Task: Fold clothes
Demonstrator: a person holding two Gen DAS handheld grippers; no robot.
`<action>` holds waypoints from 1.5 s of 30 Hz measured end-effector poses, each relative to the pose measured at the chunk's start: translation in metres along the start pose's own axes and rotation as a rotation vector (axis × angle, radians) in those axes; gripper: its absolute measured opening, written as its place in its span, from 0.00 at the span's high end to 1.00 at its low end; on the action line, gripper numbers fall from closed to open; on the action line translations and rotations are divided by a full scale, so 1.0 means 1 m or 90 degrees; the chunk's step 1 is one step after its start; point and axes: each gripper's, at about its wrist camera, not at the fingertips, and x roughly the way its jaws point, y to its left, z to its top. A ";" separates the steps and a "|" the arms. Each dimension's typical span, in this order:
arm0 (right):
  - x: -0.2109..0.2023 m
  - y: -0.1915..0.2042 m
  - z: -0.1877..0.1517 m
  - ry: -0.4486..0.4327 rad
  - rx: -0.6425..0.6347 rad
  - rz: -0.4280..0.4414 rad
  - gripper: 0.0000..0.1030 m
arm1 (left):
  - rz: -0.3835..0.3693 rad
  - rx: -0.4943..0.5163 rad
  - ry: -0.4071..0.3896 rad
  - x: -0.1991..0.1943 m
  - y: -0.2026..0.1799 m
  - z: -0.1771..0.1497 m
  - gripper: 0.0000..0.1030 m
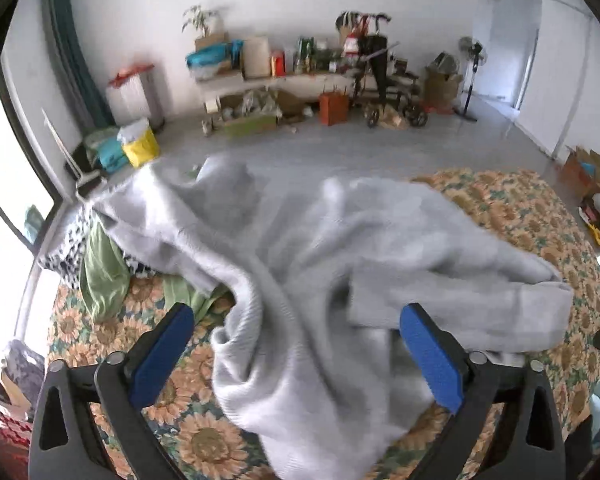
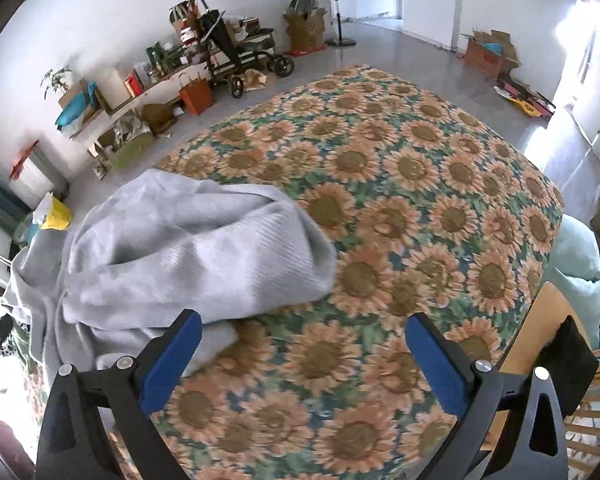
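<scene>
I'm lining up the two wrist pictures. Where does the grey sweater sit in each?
Left wrist: grey sweater fills the centre, between the open fingers.
Right wrist: grey sweater lies left of centre, beside the left finger.
Shared landmark: the sunflower bedspread under it.

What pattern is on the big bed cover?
The bed cover has orange sunflowers on a green background, clearest in the right wrist view.

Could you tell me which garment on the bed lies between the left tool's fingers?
The grey sweater; the green garment and the black-and-white patterned one lie farther off, partly under it.
</scene>
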 end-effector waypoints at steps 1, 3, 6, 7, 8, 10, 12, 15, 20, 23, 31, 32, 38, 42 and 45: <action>0.000 0.006 0.002 0.001 -0.012 -0.002 0.00 | -0.010 -0.016 0.018 0.008 0.007 0.000 0.07; 0.003 0.017 0.008 0.006 -0.045 -0.008 0.00 | -0.025 -0.056 0.054 0.020 0.019 -0.009 0.09; 0.015 0.029 0.014 0.025 -0.104 -0.015 0.00 | -0.043 -0.090 0.124 0.043 0.023 -0.025 0.26; 0.022 0.032 0.017 0.034 -0.125 -0.012 0.00 | -0.047 -0.093 0.150 0.052 0.020 -0.030 0.29; 0.030 0.035 0.020 0.043 -0.147 -0.009 0.00 | -0.050 -0.096 0.176 0.061 0.016 -0.035 0.37; 0.043 0.047 0.025 0.045 -0.209 -0.007 0.00 | -0.026 -0.095 0.234 0.083 0.006 -0.046 0.49; 0.053 0.061 0.029 0.041 -0.277 0.002 0.00 | -0.012 -0.135 0.251 0.088 0.004 -0.049 0.57; 0.058 0.090 0.024 0.031 -0.382 0.085 0.00 | -0.022 -0.234 0.249 0.078 0.013 -0.050 0.70; 0.072 0.151 -0.007 0.048 -0.544 0.204 0.00 | -0.064 -0.393 0.242 0.054 0.035 -0.066 0.78; 0.085 0.183 -0.021 0.053 -0.604 0.236 0.02 | -0.066 -0.437 0.229 0.037 0.036 -0.072 0.80; 0.098 0.181 0.015 0.052 -0.550 0.207 0.89 | -0.053 -0.440 0.197 -0.006 0.024 -0.064 0.90; 0.092 0.169 0.032 0.023 -0.523 0.194 0.91 | -0.057 -0.437 0.197 -0.009 0.023 -0.063 0.94; 0.079 0.044 0.138 -0.055 -0.310 0.069 0.92 | -0.051 -0.423 0.207 -0.007 0.021 -0.059 0.95; 0.087 -0.071 0.172 -0.046 -0.161 -0.070 0.92 | -0.043 -0.458 0.255 0.008 0.022 -0.070 0.85; 0.089 -0.151 0.171 -0.022 -0.070 -0.165 0.91 | -0.035 -0.445 0.267 0.014 0.020 -0.069 0.70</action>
